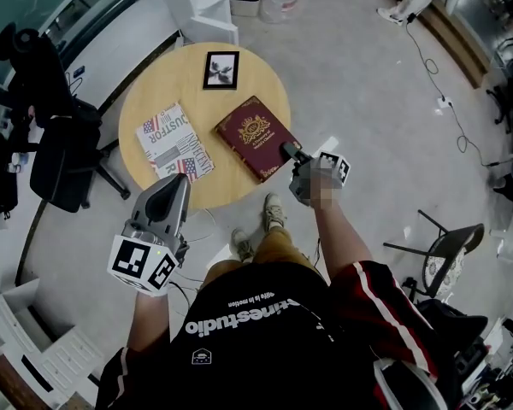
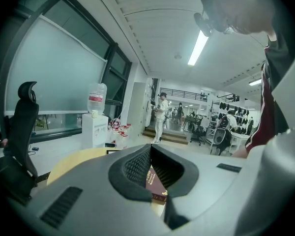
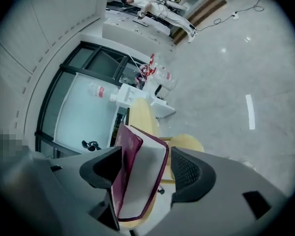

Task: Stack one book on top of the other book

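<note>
A person standing at a round wooden table (image 1: 145,92) reaches with the right claw (image 1: 289,152) to the near corner of a dark red book (image 1: 255,137), which lies flat just right of the table's centre. A second book with a flag-pattern cover (image 1: 178,142) lies just beside it to the left, the two not touching, and a small framed picture (image 1: 221,69) sits at the table's far edge. In the right gripper view the claw stands open with the red book (image 3: 137,176) between its jaws: one jaw is against the cover, the other is clear of the page block, and no squeeze is on yet. The left claw (image 1: 179,182), at the lower left of the head view, hangs off the near edge of the table with its jaws together and nothing in them. The stacking has not yet begun. To do this step well, the open claw likely needs to slide further onto the corner before closing, so that both covers and the pages are pinched together. A shallow bite could let the book sag or fall open when lifted. From there the book should travel low and level toward the left of the frame, be squared over the flag-pattern book, and be set flat before the jaws part.
</note>
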Motion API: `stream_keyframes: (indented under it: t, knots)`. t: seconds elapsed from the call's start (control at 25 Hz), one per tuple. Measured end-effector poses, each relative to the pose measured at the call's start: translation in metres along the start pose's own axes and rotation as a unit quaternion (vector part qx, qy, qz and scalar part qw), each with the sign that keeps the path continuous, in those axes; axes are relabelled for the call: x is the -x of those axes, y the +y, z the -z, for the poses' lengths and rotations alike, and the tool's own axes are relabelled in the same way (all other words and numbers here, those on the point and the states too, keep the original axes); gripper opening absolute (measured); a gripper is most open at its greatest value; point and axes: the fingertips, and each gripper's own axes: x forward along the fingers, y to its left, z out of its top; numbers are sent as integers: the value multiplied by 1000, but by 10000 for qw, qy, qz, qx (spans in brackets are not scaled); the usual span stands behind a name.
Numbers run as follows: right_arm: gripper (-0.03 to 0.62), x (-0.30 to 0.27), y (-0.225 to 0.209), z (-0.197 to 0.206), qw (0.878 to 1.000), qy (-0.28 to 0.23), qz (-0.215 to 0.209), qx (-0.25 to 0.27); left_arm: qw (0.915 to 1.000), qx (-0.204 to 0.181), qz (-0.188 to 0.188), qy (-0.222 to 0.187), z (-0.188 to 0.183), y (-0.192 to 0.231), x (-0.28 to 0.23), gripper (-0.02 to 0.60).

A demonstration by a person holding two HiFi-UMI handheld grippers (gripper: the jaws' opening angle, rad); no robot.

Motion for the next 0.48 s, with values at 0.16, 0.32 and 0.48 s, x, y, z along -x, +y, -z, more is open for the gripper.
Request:
stream_keyframes:
  t: [0.16, 0.32, 0.48]
  knots:
    - [324, -5, -1, 4, 9997, 86, -148, -183, 10000, 32, -54, 32, 1, 0, -1, 17]
    - [322, -9, 0, 5, 9981, 219, -421, -401, 9998, 66, -166, 55, -1, 0, -4, 17]
    - [281, -10, 4, 3, 9957, 315, -686, -536, 9994, 103, -338, 61, -6, -1, -10, 17]
